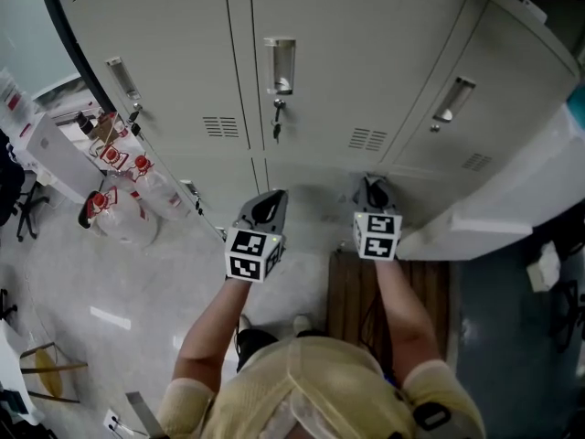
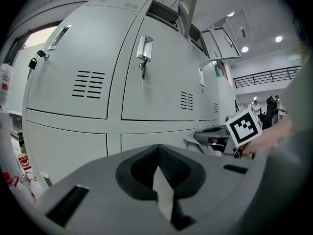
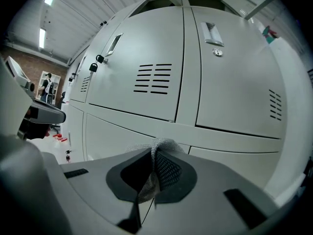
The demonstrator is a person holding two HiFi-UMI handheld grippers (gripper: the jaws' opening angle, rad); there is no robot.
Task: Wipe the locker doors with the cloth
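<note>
The left gripper [image 2: 158,147] has its jaws pressed together on nothing, near the locker doors [image 2: 161,77]. To its right, the right gripper [image 3: 154,153] pinches the cloth [image 3: 163,143], a soft, light knitted rag that should drape and bunch. A gathered fold, as here, looks like the best hold. Only a small tuft shows above the jaws. How much hangs below, I can't tell.

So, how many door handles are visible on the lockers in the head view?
3. The left door handle is at the upper left, the middle door handle at the top centre, the right door handle at the upper right. Others may be hidden lower down.
</note>
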